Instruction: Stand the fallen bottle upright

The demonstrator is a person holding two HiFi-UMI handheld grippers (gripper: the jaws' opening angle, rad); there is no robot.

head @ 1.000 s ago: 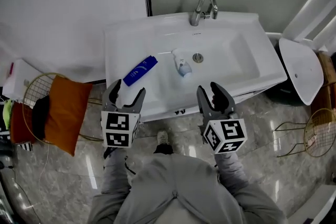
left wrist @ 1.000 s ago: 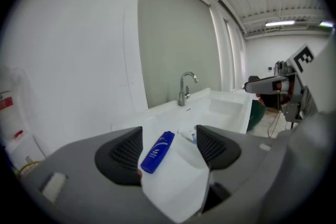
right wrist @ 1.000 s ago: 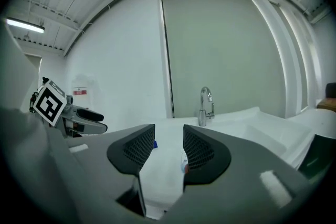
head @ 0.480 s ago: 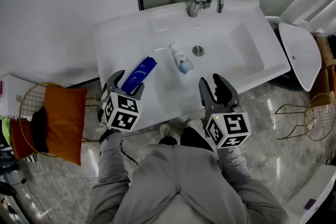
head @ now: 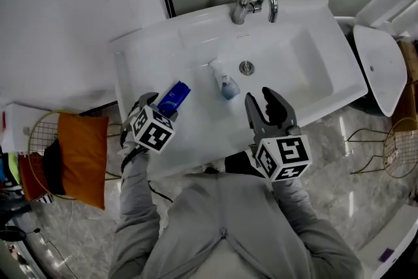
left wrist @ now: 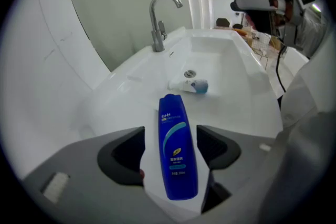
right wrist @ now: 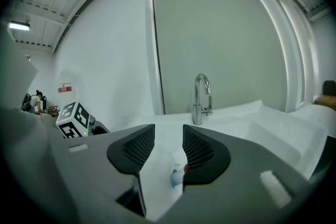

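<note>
A washroom; white basin (head: pixel 307 65), chrome tap (head: pixel 252 2), polished stone floor (head: pixel 356 183).

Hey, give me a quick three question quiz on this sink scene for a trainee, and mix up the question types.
1. True or false: the blue bottle stands upright.
2. Fill in: the blue bottle lies between the open jaws of the ____ gripper.
3. What lies in the sink near the drain? A a small white bottle on its side; B a sponge; C a cup.
Key: 1 false, it lies flat on the sink's ledge. 2 left gripper. 3 A.
</note>
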